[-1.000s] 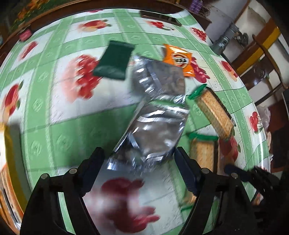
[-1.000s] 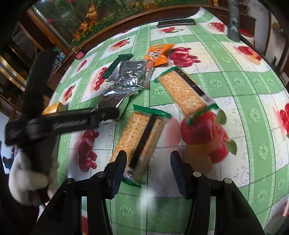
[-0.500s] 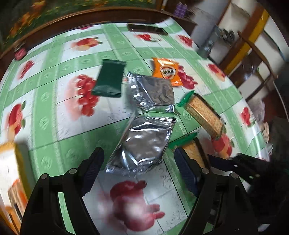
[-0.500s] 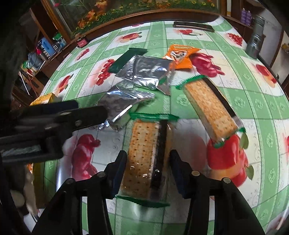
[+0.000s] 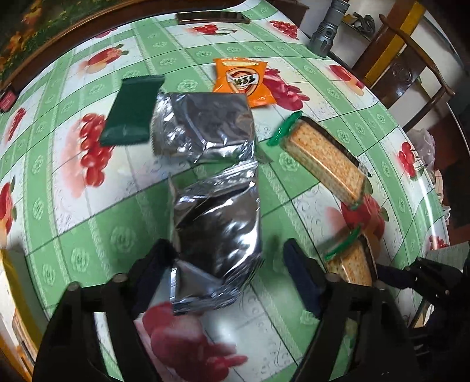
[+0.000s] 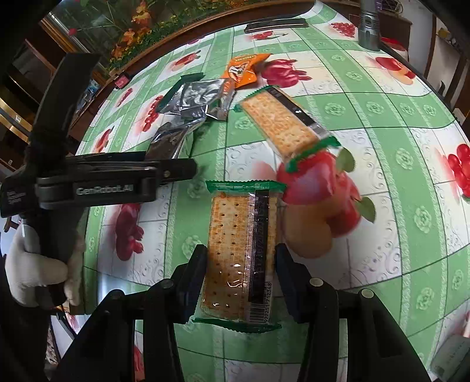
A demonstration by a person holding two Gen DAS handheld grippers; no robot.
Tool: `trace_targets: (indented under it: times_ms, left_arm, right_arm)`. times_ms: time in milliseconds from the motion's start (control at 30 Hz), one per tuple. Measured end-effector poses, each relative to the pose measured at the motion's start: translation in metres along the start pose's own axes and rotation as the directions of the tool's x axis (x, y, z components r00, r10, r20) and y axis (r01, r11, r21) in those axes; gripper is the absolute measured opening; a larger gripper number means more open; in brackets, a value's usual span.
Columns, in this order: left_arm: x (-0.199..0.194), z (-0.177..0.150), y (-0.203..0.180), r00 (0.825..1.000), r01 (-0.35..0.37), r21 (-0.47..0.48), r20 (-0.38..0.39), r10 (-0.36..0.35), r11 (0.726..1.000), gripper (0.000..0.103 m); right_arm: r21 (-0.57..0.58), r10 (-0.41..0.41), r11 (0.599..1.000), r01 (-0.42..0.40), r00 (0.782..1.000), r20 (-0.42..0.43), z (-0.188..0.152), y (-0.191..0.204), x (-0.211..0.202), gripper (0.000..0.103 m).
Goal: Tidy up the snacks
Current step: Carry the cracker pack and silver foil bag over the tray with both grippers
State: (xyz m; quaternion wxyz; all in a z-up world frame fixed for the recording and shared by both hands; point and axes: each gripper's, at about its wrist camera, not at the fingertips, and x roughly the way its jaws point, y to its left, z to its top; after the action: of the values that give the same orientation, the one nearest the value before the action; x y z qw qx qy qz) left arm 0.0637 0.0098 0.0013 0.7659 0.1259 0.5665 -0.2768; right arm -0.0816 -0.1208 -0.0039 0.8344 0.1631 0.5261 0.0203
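Observation:
Snacks lie on a green fruit-print tablecloth (image 5: 88,235). My left gripper (image 5: 226,261) is open, its fingers on either side of the near end of a silver foil bag (image 5: 217,235). A second silver bag (image 5: 202,126), a dark green packet (image 5: 132,111), an orange packet (image 5: 242,80) and a cracker pack (image 5: 323,158) lie beyond. My right gripper (image 6: 239,270) has its fingers against both sides of a cracker pack (image 6: 243,252) with green ends. The other cracker pack (image 6: 282,123) lies further off.
A grey flashlight (image 5: 324,32) stands at the far right edge. A dark flat bar (image 5: 213,18) lies at the far edge. A wooden chair (image 5: 411,67) stands past the table's right side. A yellow box (image 5: 11,279) sits at the left edge.
My left gripper has moved forward so its fingers straddle the near silver bag. My right gripper has moved forward and closed in around the near cracker pack.

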Motion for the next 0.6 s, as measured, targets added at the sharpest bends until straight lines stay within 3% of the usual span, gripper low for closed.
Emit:
trace_targets:
  times_ms: [100, 300, 333, 400, 467, 600]
  left_arm:
    - [-0.011, -0.009, 0.008, 0.999, 0.034, -0.062, 0.024, -0.033, 0.997, 0.069]
    - [-0.024, -0.020, 0.010, 0.997, 0.019, -0.098, 0.070, -0.012, 0.995, 0.069]
    - [-0.027, -0.019, 0.011, 0.996, 0.032, -0.105, 0.089, -0.023, 0.994, 0.069]
    - [-0.028, -0.012, 0.014, 0.993, 0.064, -0.131, 0.109, -0.050, 0.989, 0.073]
    - [-0.024, -0.004, 0.013, 0.993, 0.062, -0.130, 0.108, -0.048, 0.990, 0.074]
    - [0.000, 0.008, 0.003, 0.999, -0.006, -0.079, 0.048, 0.010, 0.997, 0.074]
  right_arm:
    - [-0.013, -0.016, 1.000, 0.016, 1.000, -0.009, 0.000, 0.003, -0.001, 0.053]
    - [-0.032, -0.072, 0.997, 0.071, 0.997, -0.015, 0.007, 0.018, 0.008, 0.066]
    - [-0.042, -0.089, 0.995, 0.088, 0.996, -0.010, 0.008, 0.021, 0.010, 0.065]
    - [-0.068, -0.124, 0.990, 0.123, 0.992, 0.001, 0.008, 0.026, 0.011, 0.048]
    - [-0.093, -0.130, 0.987, 0.130, 0.992, 0.008, 0.006, 0.028, 0.011, 0.048]
    - [-0.085, -0.114, 0.990, 0.114, 0.993, 0.009, 0.003, 0.025, 0.008, 0.048]
